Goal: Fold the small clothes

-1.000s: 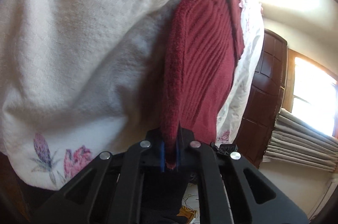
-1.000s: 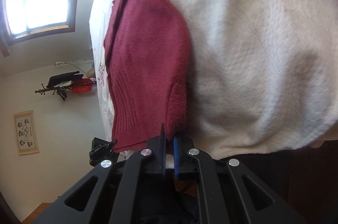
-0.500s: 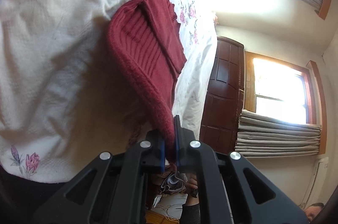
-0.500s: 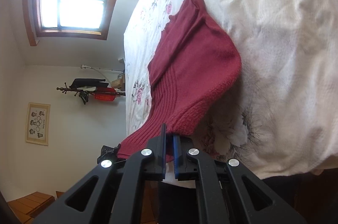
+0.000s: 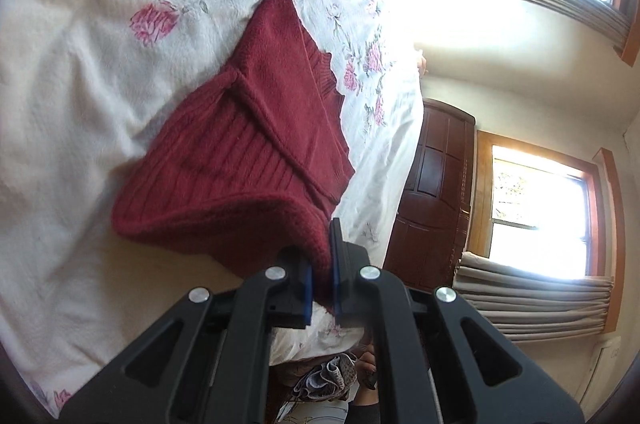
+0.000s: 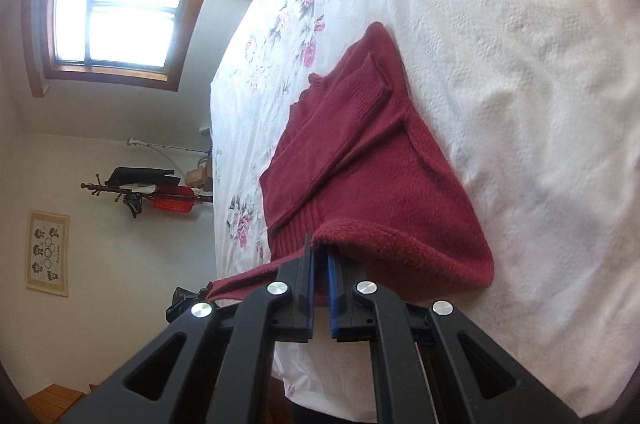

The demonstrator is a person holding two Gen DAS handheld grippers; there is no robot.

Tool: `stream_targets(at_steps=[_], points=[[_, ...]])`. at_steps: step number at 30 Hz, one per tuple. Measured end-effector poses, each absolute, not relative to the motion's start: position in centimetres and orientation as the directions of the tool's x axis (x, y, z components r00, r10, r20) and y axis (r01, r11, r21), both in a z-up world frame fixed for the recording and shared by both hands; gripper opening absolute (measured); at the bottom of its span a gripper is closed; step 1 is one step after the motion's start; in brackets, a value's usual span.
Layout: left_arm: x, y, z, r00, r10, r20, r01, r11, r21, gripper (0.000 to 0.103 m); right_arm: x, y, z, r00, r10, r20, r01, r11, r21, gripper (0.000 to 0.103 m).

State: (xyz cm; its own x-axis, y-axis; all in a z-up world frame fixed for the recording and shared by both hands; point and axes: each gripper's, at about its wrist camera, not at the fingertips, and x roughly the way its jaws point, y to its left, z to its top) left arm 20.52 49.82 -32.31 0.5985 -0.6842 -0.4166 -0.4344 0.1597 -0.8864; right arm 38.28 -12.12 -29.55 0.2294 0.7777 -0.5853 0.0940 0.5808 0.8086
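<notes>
Fingers of the left gripper [image 5: 320, 266] pinch one corner of a dark red knit sweater [image 5: 256, 144]; the right gripper [image 6: 319, 264] pinches the other hem corner. The hem is lifted while the collar end rests on a floral white bedspread [image 5: 100, 84]. Carrying both corners level toward the collar should keep the fold square.

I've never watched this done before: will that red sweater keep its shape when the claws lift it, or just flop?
Probably flop: the red sweater sags in a soft curve between the left claw and the right claw. It looks thick and fuzzy, so it likely won't slip from the pads. It seems light, since pinched hems carry it.
</notes>
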Motion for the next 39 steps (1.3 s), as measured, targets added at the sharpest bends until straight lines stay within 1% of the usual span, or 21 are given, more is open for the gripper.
stream_targets(at_steps=[7,11,13,14,15,16,18,19,20,21,22,23,26,30,34,35,36,37,38,39], points=[[26.6,51.1,-37.3,0.549,-0.676,-0.491,-0.530,0.172,-0.830,0.006,44.6,-10.3,-34.5,0.180,0.728,-0.661,0.149,0.644,0.750,0.005],[28.8,52.0,-39.7,0.529,-0.661,-0.532,-0.570,0.187,-0.800,0.008,47.1,-9.5,-37.8,0.143,0.700,-0.700,0.172,0.679,0.714,0.005],[29.6,52.7,-40.6,0.531,-0.650,-0.543,-0.580,0.189,-0.793,0.014,48.1,-9.4,-39.1,0.125,0.692,-0.711,0.179,0.689,0.702,0.007],[29.8,52.9,-40.9,0.534,-0.649,-0.542,-0.578,0.187,-0.794,0.017,48.4,-9.4,-39.7,0.119,0.693,-0.711,0.184,0.688,0.702,0.011],[30.1,53.1,-40.9,0.533,-0.649,-0.544,-0.573,0.196,-0.795,0.022,48.7,-9.4,-40.0,0.113,0.693,-0.712,0.183,0.690,0.700,0.013],[30.3,53.3,-40.7,0.531,-0.641,-0.554,-0.568,0.216,-0.794,0.025,48.9,-9.4,-40.1,0.107,0.692,-0.714,0.178,0.693,0.698,0.014],[30.4,53.6,-39.5,0.526,-0.610,-0.592,-0.549,0.288,-0.785,0.042,49.2,-9.5,-39.5,0.106,0.707,-0.699,0.157,0.683,0.714,0.014],[30.4,53.7,-38.8,0.527,-0.595,-0.607,-0.532,0.325,-0.782,0.046,49.2,-9.6,-38.7,0.116,0.716,-0.689,0.136,0.675,0.725,0.018],[30.4,53.6,-38.2,0.521,-0.580,-0.626,-0.517,0.368,-0.773,0.051,49.2,-9.8,-37.6,0.130,0.719,-0.683,0.107,0.675,0.730,0.026],[30.6,53.5,-37.5,0.509,-0.564,-0.650,-0.500,0.421,-0.757,0.056,49.2,-9.9,-36.6,0.144,0.722,-0.677,0.078,0.674,0.735,0.031],[30.7,53.2,-37.0,0.490,-0.548,-0.678,-0.480,0.479,-0.735,0.060,49.2,-10.0,-35.6,0.154,0.719,-0.678,0.048,0.680,0.732,0.037],[30.9,52.9,-36.7,0.469,-0.537,-0.701,-0.462,0.527,-0.713,0.066,49.1,-10.0,-34.9,0.160,0.704,-0.692,0.017,0.699,0.715,0.040],[31.6,51.8,-37.0,0.403,-0.522,-0.752,-0.427,0.619,-0.659,0.068,49.0,-9.6,-34.6,0.146,0.633,-0.760,-0.043,0.772,0.634,0.041],[32.7,49.9,-38.1,0.338,-0.520,-0.784,-0.383,0.685,-0.620,0.068,48.7,-8.7,-37.8,0.088,0.560,-0.824,-0.066,0.828,0.556,0.041],[33.4,48.7,-38.2,0.304,-0.483,-0.821,-0.348,0.746,-0.568,0.069,48.2,-7.9,-39.5,0.077,0.549,-0.832,-0.090,0.835,0.543,0.041],[33.5,48.4,-38.0,0.307,-0.465,-0.830,-0.334,0.765,-0.551,0.065,48.0,-7.7,-39.5,0.081,0.550,-0.831,-0.101,0.834,0.542,0.040],[33.5,48.2,-37.8,0.303,-0.442,-0.845,-0.326,0.785,-0.527,0.051,47.7,-7.5,-39.4,0.089,0.538,-0.838,-0.115,0.841,0.528,0.037],[33.6,48.0,-37.7,0.292,-0.420,-0.859,-0.324,0.802,-0.502,0.041,47.5,-7.4,-39.1,0.107,0.520,-0.847,-0.128,0.852,0.507,0.027],[33.5,47.9,-37.6,0.289,-0.410,-0.865,-0.323,0.809,-0.491,0.017,47.3,-7.4,-38.8,0.123,0.502,-0.856,-0.134,0.863,0.487,0.016],[33.6,47.7,-37.6,0.296,-0.404,-0.866,-0.322,0.811,-0.488,0.012,47.1,-7.5,-38.5,0.130,0.501,-0.856,-0.134,0.864,0.485,0.011]])
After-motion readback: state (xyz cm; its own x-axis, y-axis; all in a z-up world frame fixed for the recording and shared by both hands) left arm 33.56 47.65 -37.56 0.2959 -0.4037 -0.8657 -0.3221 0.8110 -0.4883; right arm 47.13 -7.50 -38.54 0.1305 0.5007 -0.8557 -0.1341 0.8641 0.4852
